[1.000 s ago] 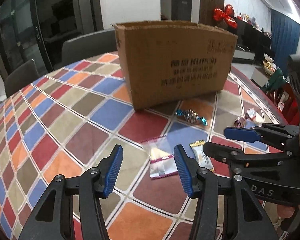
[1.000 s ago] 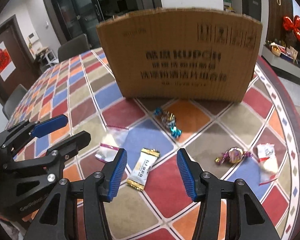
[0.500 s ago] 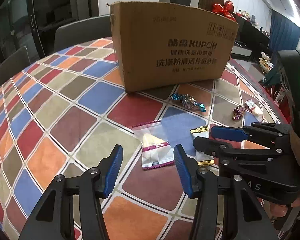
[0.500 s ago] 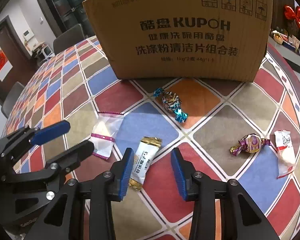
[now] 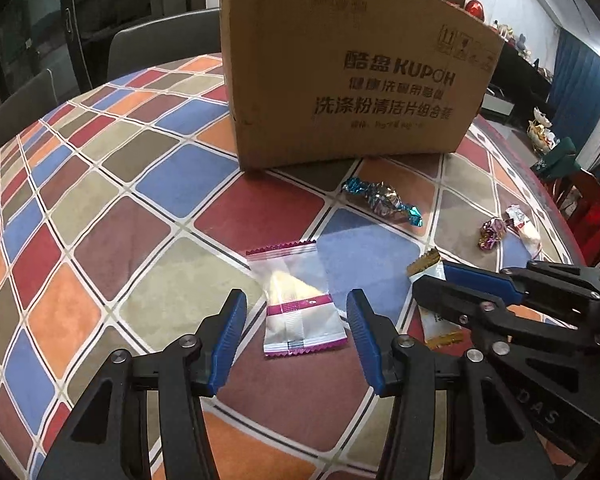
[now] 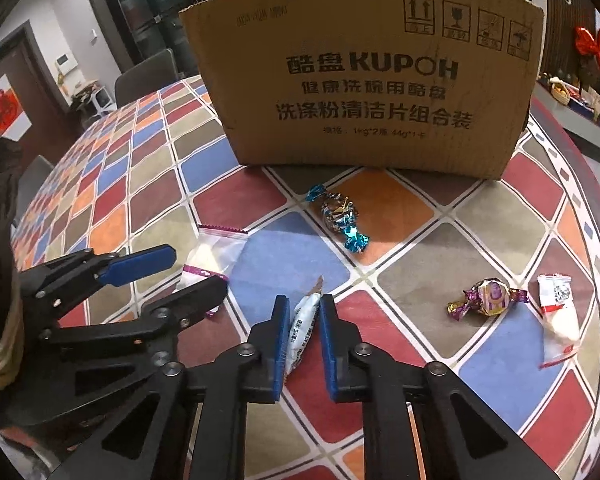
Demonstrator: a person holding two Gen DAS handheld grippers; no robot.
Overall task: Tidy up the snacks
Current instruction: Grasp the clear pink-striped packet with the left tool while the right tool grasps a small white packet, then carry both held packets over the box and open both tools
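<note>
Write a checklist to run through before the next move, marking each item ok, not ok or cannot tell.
1. Right tool closed on white gold-ended packet: ok, pads narrowed around it.
2. Packet lifted off tablecloth: cannot tell.
3. Left tool open: ok.
4. Clear purple-edged packet between left pads: ok, not gripped yet.
5. Cardboard box upright behind the sweets: ok; interior hidden.
6. Tools apart from each other: cannot tell, they are close.
</note>
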